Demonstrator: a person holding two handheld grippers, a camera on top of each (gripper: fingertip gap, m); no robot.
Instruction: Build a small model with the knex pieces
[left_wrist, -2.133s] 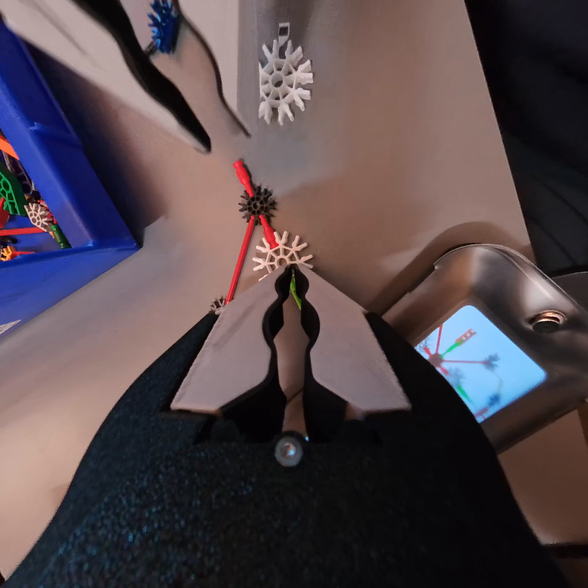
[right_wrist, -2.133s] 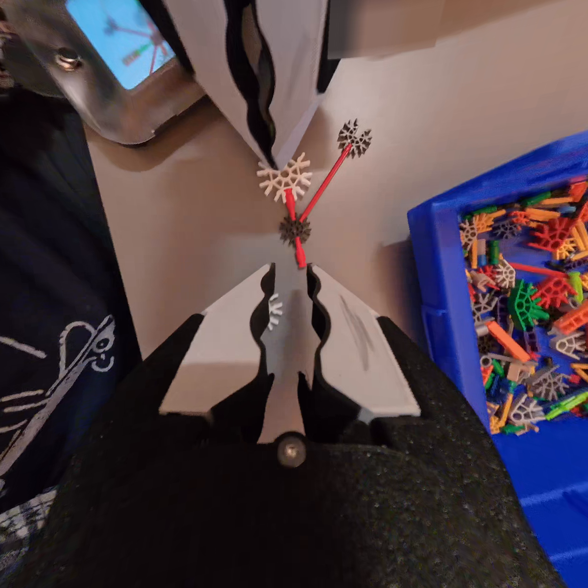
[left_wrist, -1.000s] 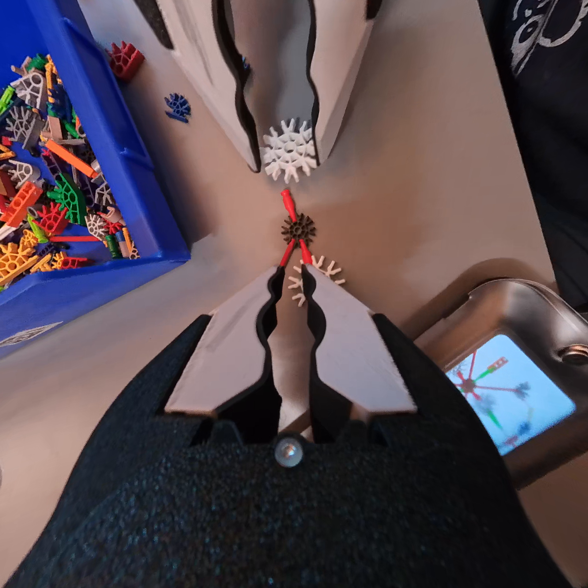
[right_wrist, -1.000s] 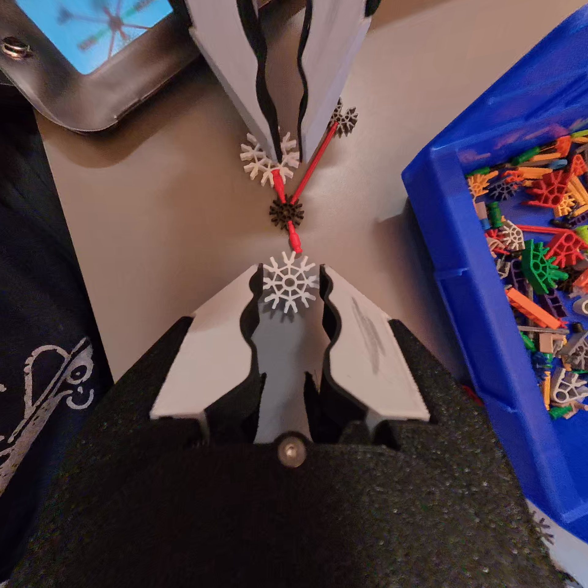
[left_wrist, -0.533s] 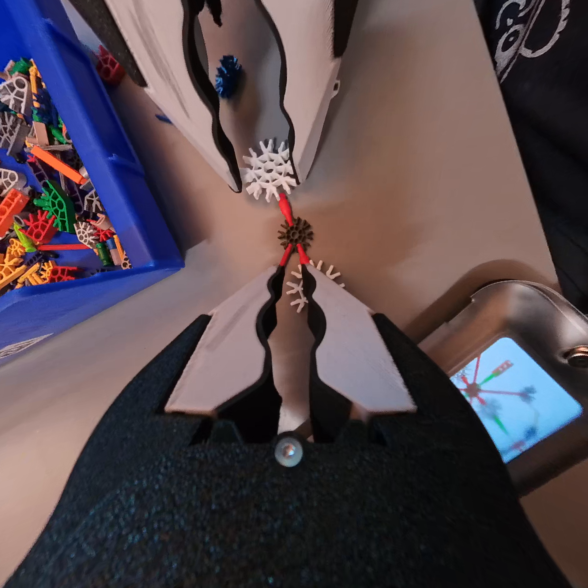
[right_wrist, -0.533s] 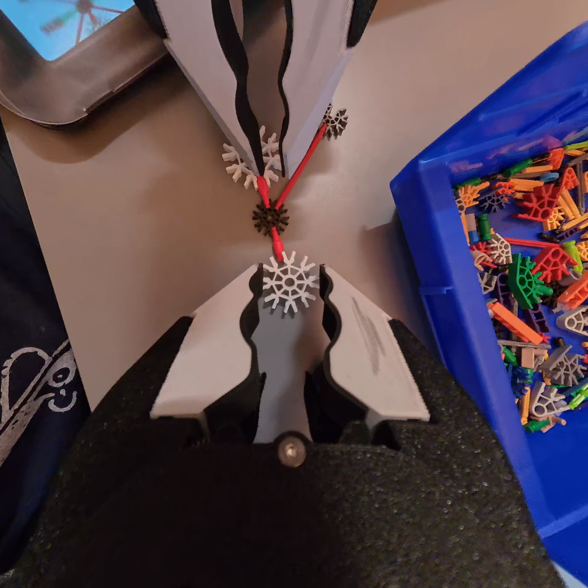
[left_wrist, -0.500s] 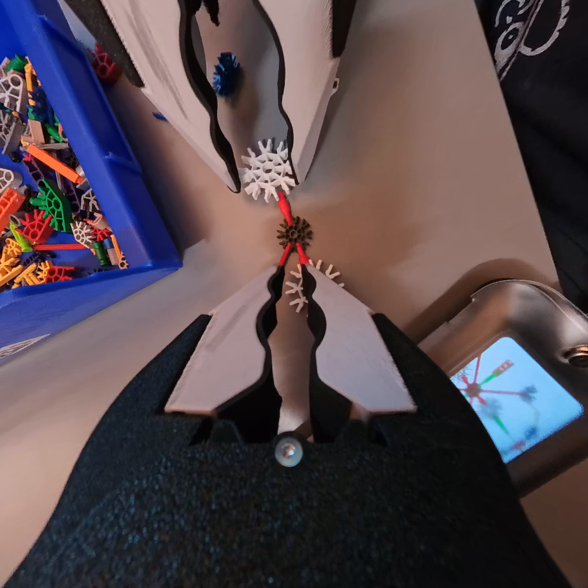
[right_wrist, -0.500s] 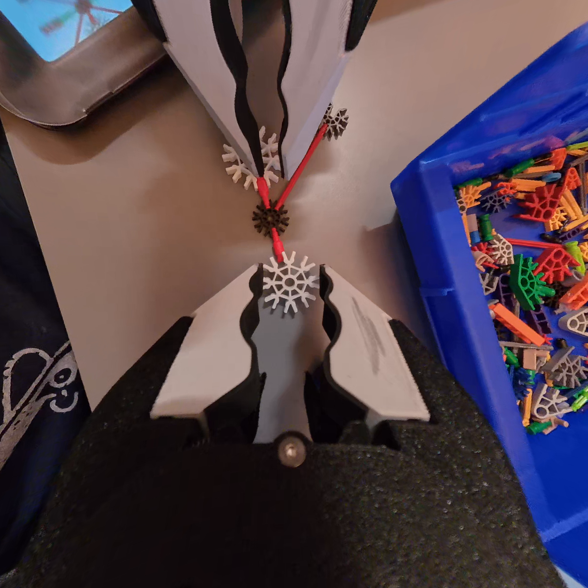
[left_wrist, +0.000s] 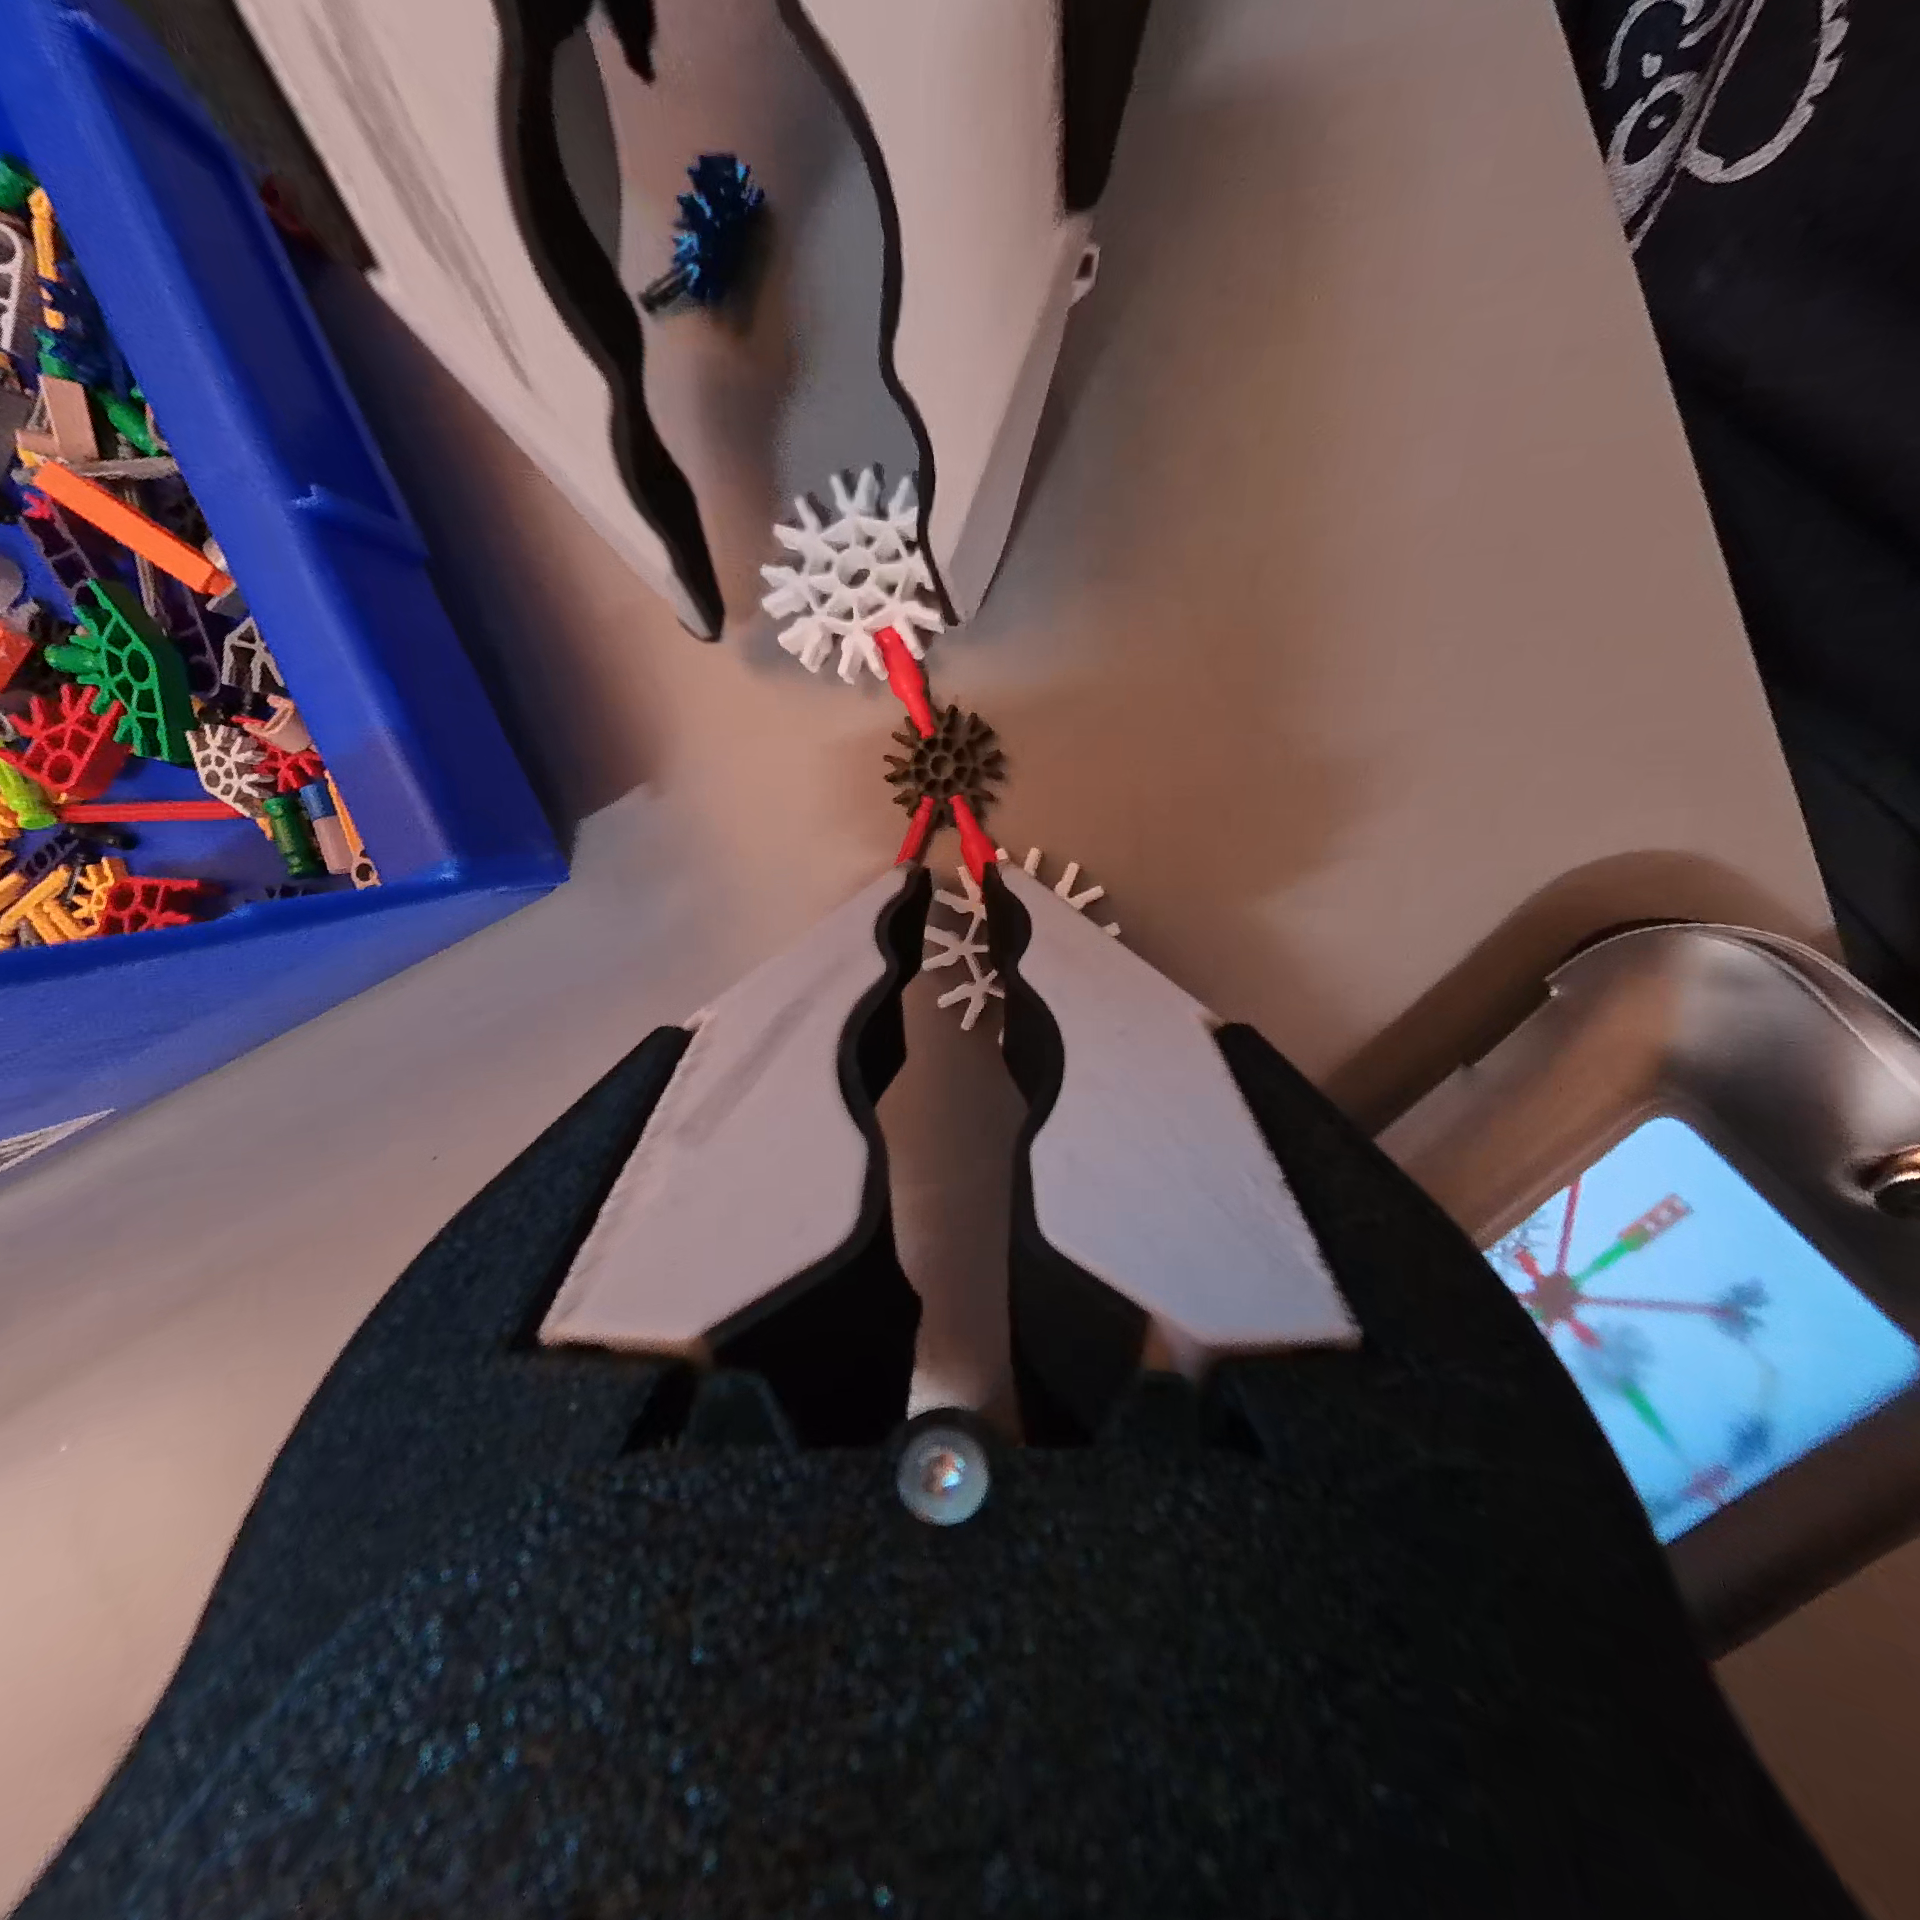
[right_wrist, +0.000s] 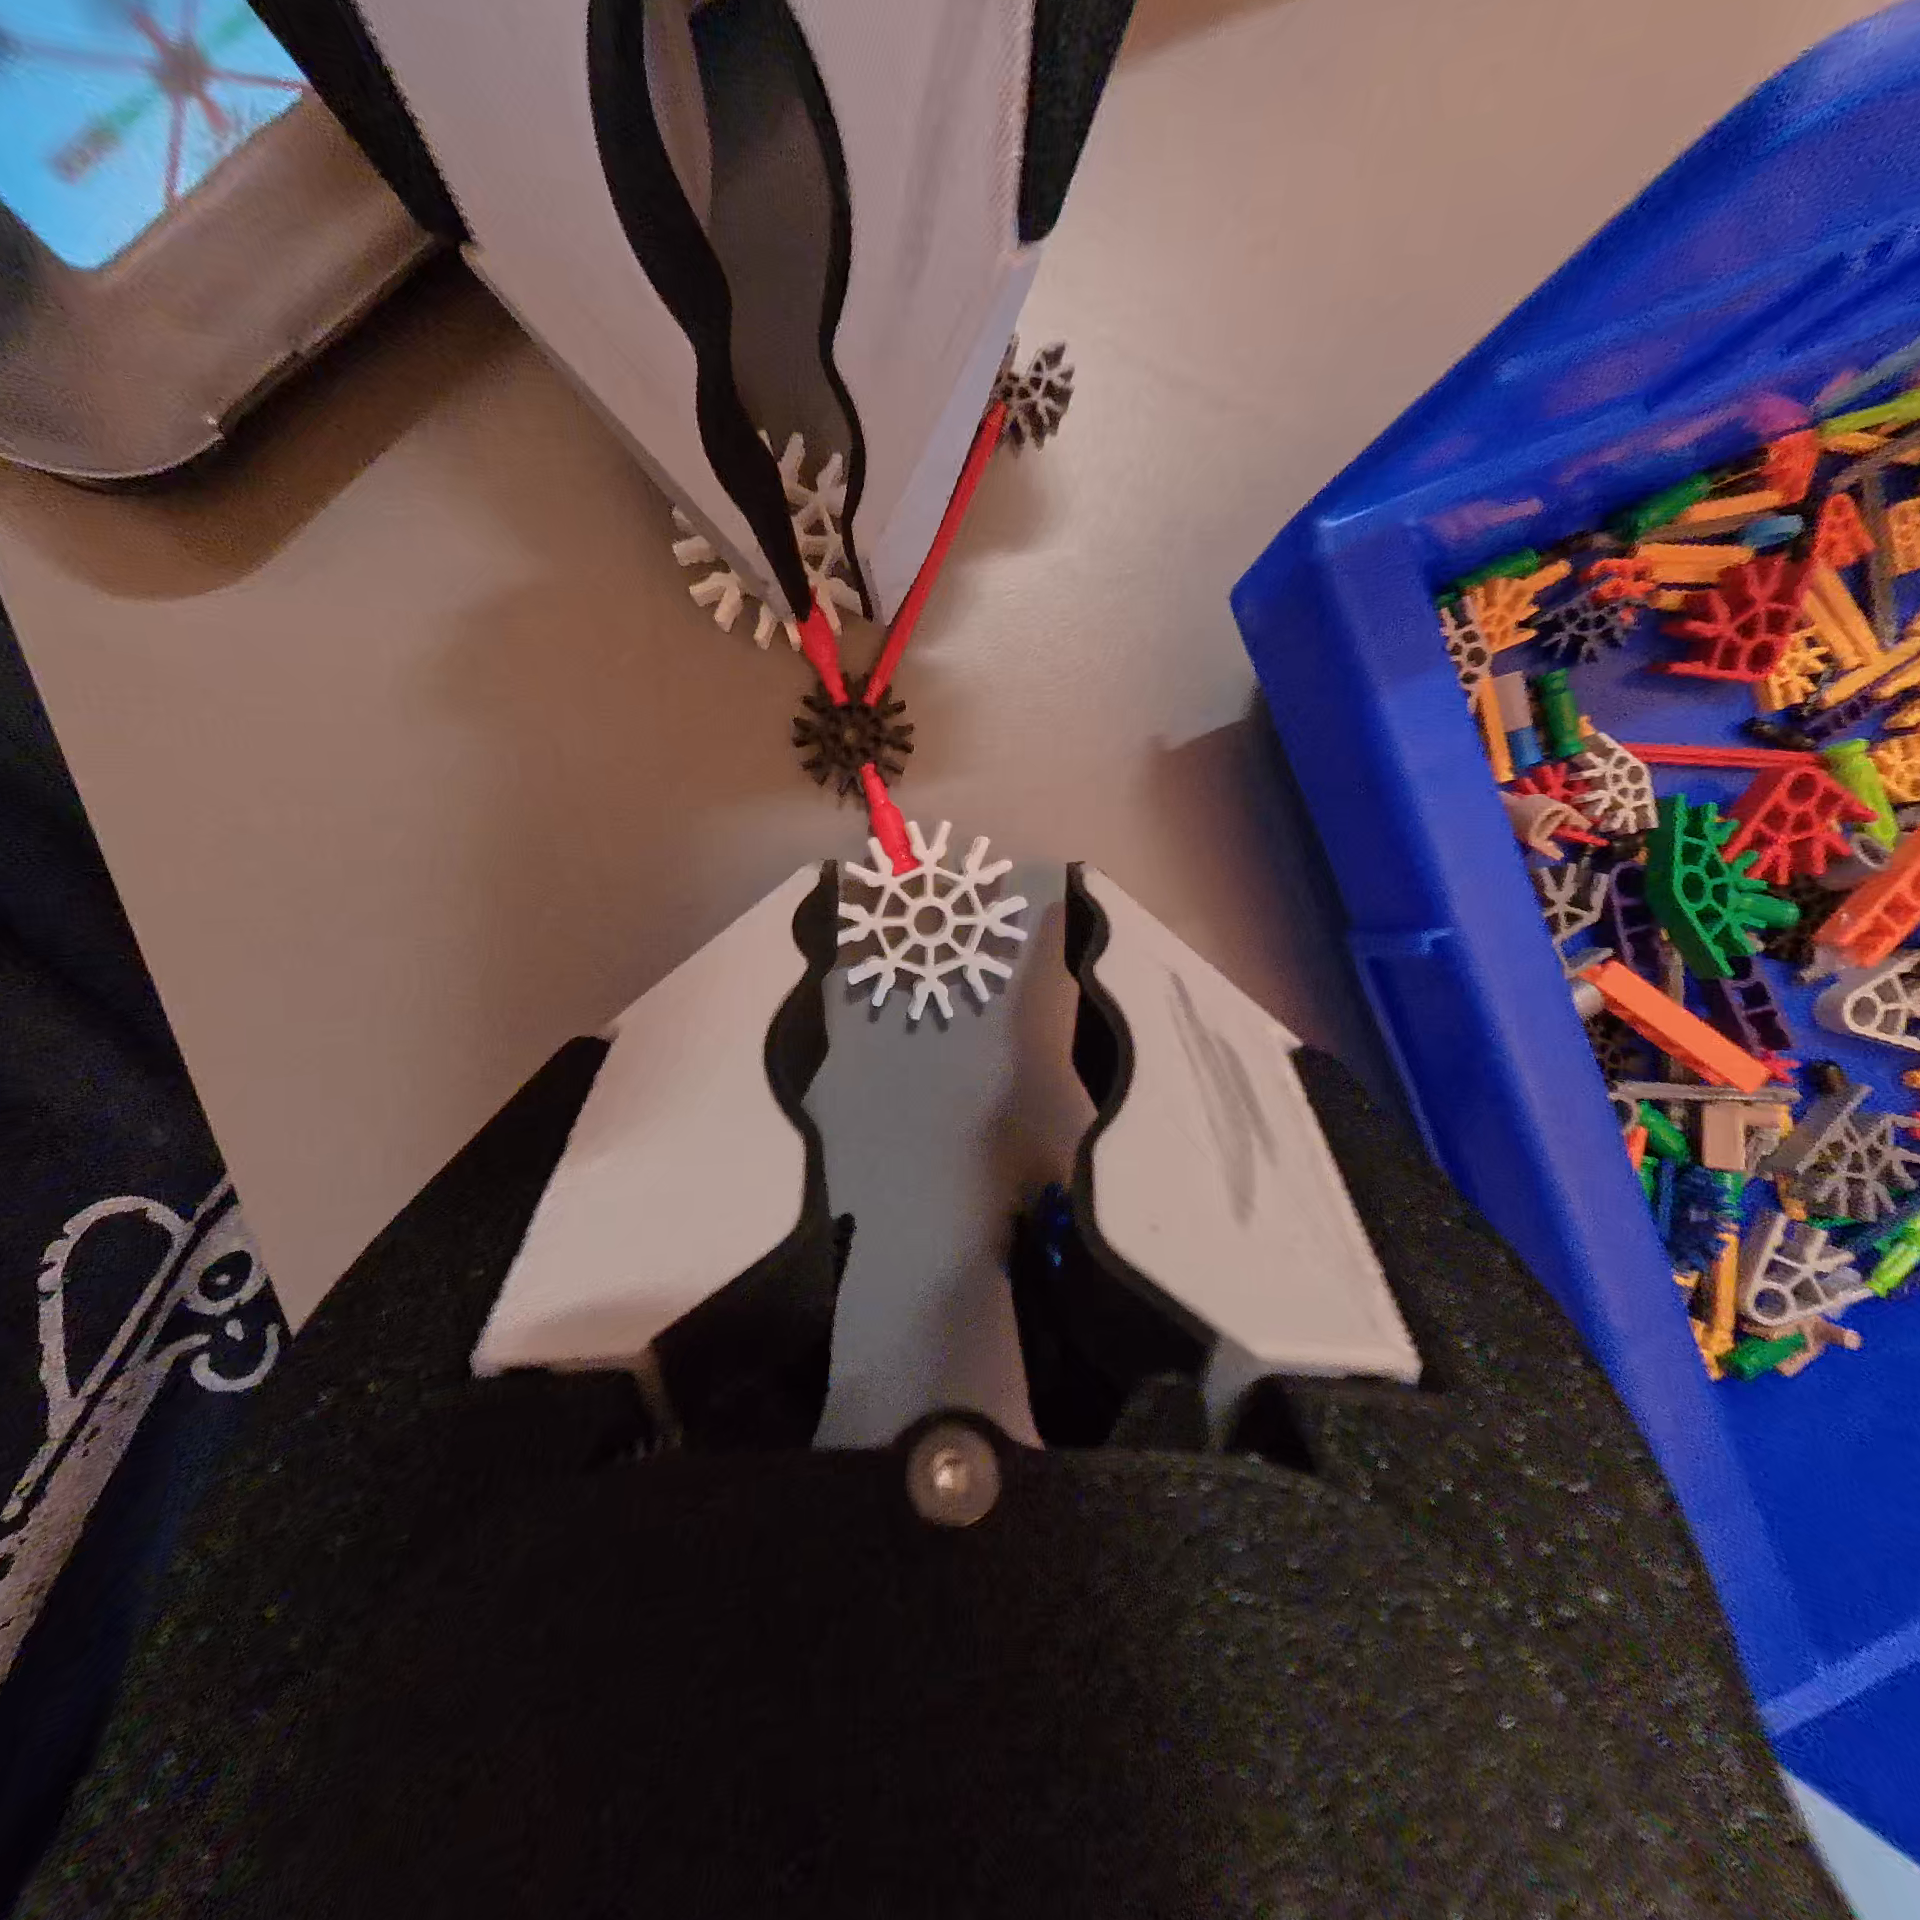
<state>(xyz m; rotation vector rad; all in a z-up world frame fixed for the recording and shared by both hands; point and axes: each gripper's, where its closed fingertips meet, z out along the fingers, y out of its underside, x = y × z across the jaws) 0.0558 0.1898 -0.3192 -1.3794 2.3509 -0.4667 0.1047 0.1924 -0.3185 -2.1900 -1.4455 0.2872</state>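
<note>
A small assembly lies on the beige table: a dark hub connector (left_wrist: 943, 767) (right_wrist: 852, 736) with red rods sticking out of it. My left gripper (left_wrist: 953, 878) (right_wrist: 826, 597) is nearly closed and pinches a short red rod (left_wrist: 972, 844) where it enters a cream snowflake connector (left_wrist: 961, 940). My right gripper (right_wrist: 948, 883) (left_wrist: 836, 623) stands opposite with its jaws apart around a white snowflake connector (right_wrist: 930, 920) (left_wrist: 852, 582). That connector sits on the end of another short red rod (right_wrist: 885, 816). A long red rod (right_wrist: 940, 530) runs to a dark snowflake connector (right_wrist: 1034, 395).
A blue bin (left_wrist: 312, 520) (right_wrist: 1455, 935) full of mixed coloured building pieces stands beside the assembly. A lit screen in a metal holder (left_wrist: 1662, 1330) (right_wrist: 135, 135) lies on the other side. A loose blue connector (left_wrist: 712, 234) lies on the table. A person's dark clothing (right_wrist: 104, 1143) is at the table edge. My hands' fingertips stand some 6 cm from each other.
My right gripper brought the white snowflake connector to the red rod's free end and its jaws have now widened. My left gripper kept pinning the assembly.
</note>
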